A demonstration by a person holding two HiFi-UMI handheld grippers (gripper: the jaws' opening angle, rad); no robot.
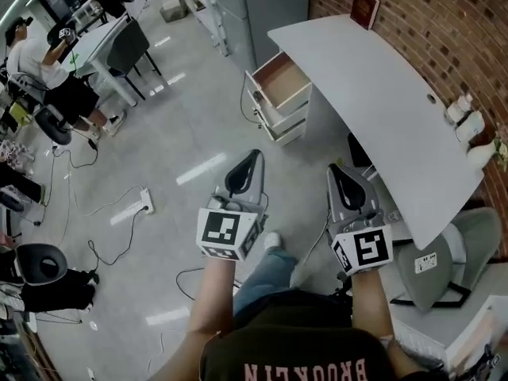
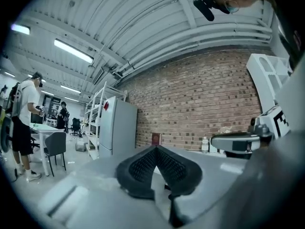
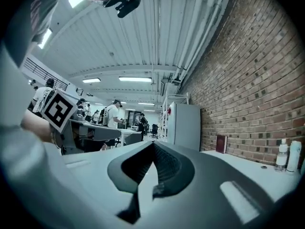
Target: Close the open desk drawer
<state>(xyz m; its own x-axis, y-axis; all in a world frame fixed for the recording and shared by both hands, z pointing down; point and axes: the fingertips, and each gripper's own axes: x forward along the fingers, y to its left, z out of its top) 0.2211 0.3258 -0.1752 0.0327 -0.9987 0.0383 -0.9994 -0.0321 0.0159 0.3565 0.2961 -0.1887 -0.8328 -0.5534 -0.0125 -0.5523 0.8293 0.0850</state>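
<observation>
Against the brick wall (image 1: 444,22), a white desk (image 1: 381,86) stands, drawer (image 1: 282,82) open.

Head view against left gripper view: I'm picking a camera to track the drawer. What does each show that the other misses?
Only the head view shows the open drawer under the desk and the floor with its power strip. Only the left gripper view shows the ceiling lights and, close up, the left claw shut and empty. Both show the brick wall, the white desk and the red book against the wall.
</observation>
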